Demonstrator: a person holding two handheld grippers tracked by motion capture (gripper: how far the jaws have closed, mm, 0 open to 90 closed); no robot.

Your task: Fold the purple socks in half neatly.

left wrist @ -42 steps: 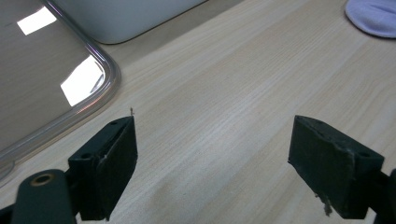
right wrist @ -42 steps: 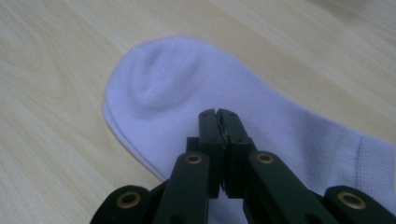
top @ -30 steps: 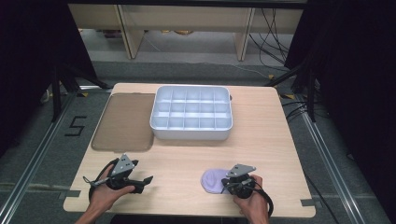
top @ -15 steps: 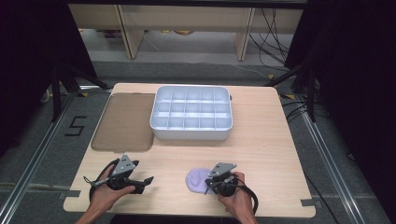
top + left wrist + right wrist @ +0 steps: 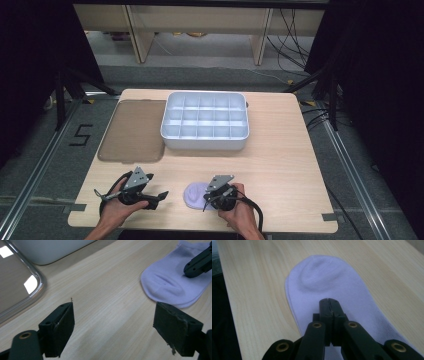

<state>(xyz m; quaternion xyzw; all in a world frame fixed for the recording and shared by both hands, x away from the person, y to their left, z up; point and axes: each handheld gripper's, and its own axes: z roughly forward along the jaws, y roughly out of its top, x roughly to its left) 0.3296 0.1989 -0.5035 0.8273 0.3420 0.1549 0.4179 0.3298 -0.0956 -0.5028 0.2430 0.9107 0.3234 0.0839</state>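
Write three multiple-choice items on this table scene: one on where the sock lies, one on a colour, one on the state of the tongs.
1. Where does the sock lie?
A. in the compartment tray
B. on the bare tabletop near the person's edge
C. on the brown lid

2. What colour is the compartment tray?
A. white
B. red
C. black

3. How do the right tongs stand?
A. wide open
B. holding the lid
C. shut, jaws together over the sock

Answers:
1 B, the high view shows it on the wood between the two hands.
2 A, its walls and dividers are white.
3 C, the right gripper view shows the jaws closed against each other, while the left tongs stand open.
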